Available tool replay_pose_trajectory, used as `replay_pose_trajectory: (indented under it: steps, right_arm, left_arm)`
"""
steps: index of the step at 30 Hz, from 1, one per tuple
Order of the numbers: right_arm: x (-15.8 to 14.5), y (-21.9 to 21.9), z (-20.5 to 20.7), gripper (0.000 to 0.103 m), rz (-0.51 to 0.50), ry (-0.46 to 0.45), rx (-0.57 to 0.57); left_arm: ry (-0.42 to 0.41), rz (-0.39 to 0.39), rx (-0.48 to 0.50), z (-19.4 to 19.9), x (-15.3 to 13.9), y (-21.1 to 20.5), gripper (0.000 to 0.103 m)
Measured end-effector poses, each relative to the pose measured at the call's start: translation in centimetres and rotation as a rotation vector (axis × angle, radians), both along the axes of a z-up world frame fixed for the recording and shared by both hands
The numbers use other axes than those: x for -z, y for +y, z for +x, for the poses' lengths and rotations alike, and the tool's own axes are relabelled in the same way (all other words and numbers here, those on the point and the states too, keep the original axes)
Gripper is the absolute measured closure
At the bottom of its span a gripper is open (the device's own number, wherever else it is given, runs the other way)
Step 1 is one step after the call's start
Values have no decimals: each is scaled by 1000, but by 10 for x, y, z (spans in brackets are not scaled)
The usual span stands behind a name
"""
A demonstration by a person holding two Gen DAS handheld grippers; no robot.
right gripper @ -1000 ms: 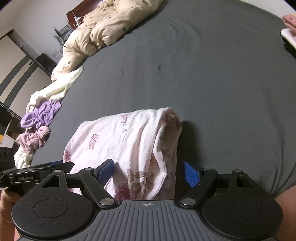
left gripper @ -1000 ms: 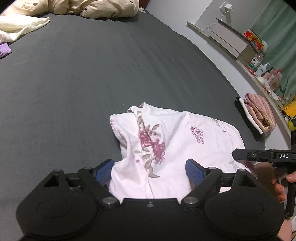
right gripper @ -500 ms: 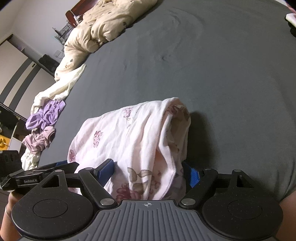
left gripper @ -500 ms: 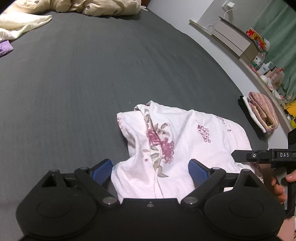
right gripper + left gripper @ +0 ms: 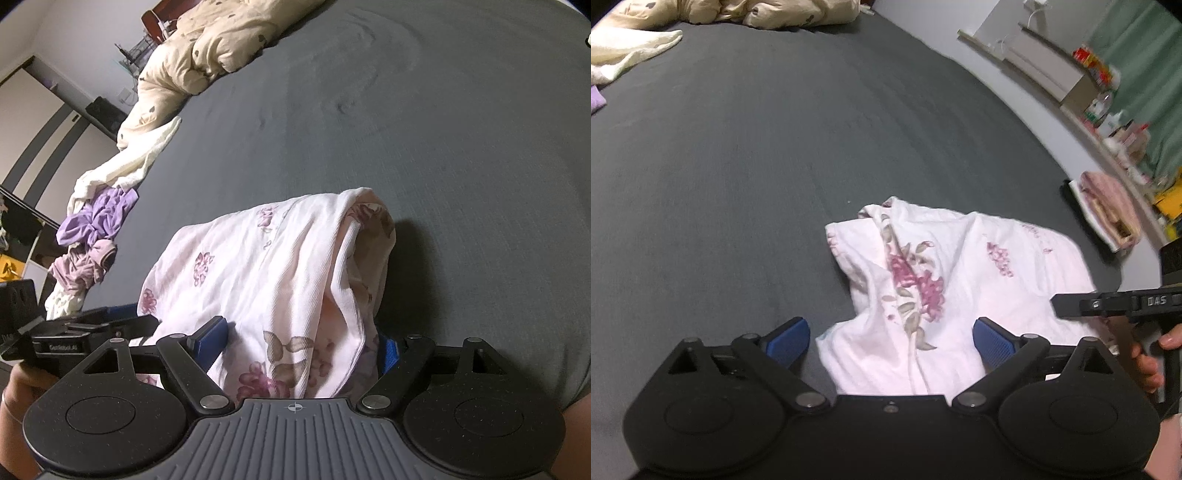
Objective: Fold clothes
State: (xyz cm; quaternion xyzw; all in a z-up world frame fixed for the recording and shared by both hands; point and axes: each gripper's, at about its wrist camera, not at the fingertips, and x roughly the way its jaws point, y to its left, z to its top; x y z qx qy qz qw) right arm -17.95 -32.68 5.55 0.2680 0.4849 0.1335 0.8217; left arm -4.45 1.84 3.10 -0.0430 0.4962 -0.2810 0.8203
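Left tool (image 5: 888,341): wide open, holds nothing.
Right tool (image 5: 301,341): wide open, holds nothing.
Flowered shirt (image 5: 945,280): lies between both tools' fingers, stretching sideways on the bed (image 5: 738,155).

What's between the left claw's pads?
The floral garment: its near edge lies between the blue pads of the open left claw, on the dark sheet. Left wrist view shows it.

The floral garment (image 5: 280,288) hides most of the right gripper's (image 5: 299,343) blue right pad (image 5: 388,355).
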Motion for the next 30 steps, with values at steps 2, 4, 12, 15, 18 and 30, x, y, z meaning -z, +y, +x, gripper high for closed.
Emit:
replay_pose_trajectory:
  steps: [2, 4, 12, 15, 18, 30]
  right_arm:
    - [1, 0, -1, 21, 6, -5, 1]
    - [2, 1, -2, 17, 17, -11, -2]
    - [-1, 16, 1, 13, -37, -5, -9]
    - [-1, 16, 1, 13, -35, 1, -3]
    - [-2, 16, 1, 13, -35, 12, -3]
    - [2, 18, -3, 8, -13, -38, -20]
  left_arm:
    - [-9, 38, -5, 1, -4, 0, 6]
    - [39, -1, 1, 6, -1, 1, 6]
    - [113, -159, 58, 5, 8, -9, 4]
    - [132, -205, 51, 2, 11, -9, 4]
    - [152, -252, 43, -1, 13, -10, 4]
    - [232, -378, 30, 9, 25, 1, 1]
